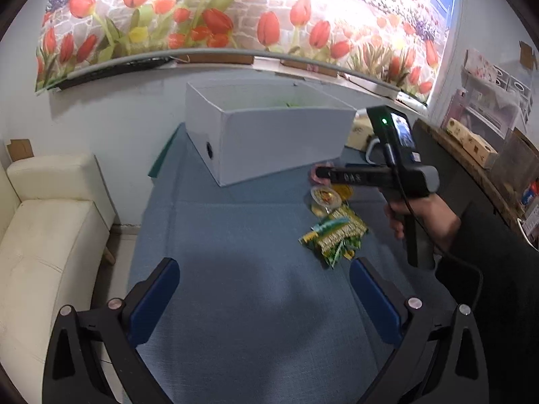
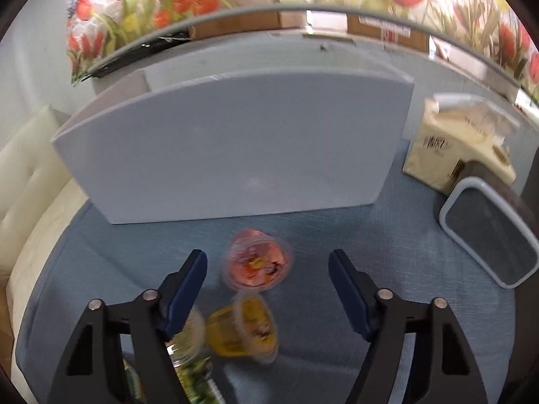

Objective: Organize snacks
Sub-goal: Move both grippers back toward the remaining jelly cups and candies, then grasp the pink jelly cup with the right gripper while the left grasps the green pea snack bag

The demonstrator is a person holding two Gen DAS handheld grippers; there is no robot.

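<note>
Snacks lie loose on my blue table cloth. My left gripper gapes over bare cloth; only its view shows the green-yellow packet. My right gripper stands open, nothing pinched, above a yellow jelly cup and a pink jelly cup, both blurred. Beyond stands the white box.
</note>
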